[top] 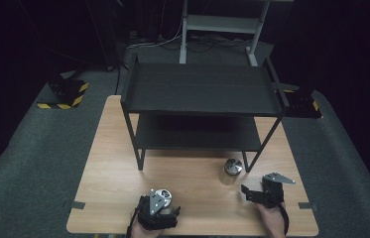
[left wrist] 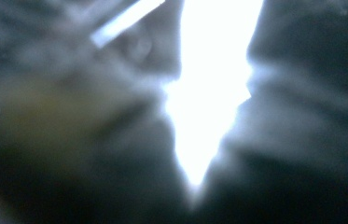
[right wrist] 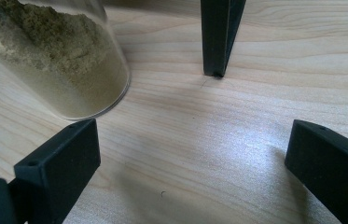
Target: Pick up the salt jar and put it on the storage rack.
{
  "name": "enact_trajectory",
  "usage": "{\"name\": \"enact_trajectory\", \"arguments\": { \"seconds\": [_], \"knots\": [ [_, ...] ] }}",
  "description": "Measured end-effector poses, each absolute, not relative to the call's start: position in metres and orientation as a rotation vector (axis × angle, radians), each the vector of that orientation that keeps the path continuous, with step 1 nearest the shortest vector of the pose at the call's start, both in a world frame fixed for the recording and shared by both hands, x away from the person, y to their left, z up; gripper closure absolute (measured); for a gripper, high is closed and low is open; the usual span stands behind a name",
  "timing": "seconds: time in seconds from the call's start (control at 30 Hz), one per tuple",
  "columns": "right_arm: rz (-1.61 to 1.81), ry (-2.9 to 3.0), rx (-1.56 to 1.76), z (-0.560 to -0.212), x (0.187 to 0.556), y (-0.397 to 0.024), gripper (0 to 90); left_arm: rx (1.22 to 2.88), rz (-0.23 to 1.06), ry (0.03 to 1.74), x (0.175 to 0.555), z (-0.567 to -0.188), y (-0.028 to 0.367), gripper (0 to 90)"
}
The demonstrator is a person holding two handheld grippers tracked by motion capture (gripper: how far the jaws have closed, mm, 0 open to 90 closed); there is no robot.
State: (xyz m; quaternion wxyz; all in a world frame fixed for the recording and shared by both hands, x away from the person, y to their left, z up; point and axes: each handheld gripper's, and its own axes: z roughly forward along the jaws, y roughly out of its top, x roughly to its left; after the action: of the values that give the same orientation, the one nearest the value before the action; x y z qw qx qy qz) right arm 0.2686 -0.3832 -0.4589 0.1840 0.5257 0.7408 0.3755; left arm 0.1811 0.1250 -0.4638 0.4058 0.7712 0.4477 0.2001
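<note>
A black two-tier metal shelf rack (top: 200, 106) stood on the pale wooden table (top: 108, 163). The right gripper (right wrist: 190, 163) rested spread wide beside a powder-filled glass jar (right wrist: 62, 60). The left gripper (top: 165, 210) covered another silver-lidded jar (top: 162, 195); whether it pinched it, I couldn't tell.

The right gripper (right wrist: 195, 168) hovered low over the pale wood worktop (right wrist: 199, 116), its two black fingers (right wrist: 57, 163) spread wide with nothing between them. A clear jar (right wrist: 64, 60) holding greenish-brown powder stood just beyond the finger at the view's left, and a black shelf leg (right wrist: 218, 35) rested on the wood farther ahead.
</note>
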Motion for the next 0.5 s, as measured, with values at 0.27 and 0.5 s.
{"name": "enact_trajectory", "arguments": {
  "seconds": [0.27,0.5],
  "knots": [
    [1.059,2.088,1.484,-0.4589,0.2684,-0.3832,3.5,1.946,0.534,1.137,0.1796,-0.4638,0.1204,16.4],
    [1.059,2.088,1.484,-0.4589,0.2685,-0.3832,3.5,1.951,0.559,1.139,0.1784,-0.4636,0.1177,21.4]
  ]
}}
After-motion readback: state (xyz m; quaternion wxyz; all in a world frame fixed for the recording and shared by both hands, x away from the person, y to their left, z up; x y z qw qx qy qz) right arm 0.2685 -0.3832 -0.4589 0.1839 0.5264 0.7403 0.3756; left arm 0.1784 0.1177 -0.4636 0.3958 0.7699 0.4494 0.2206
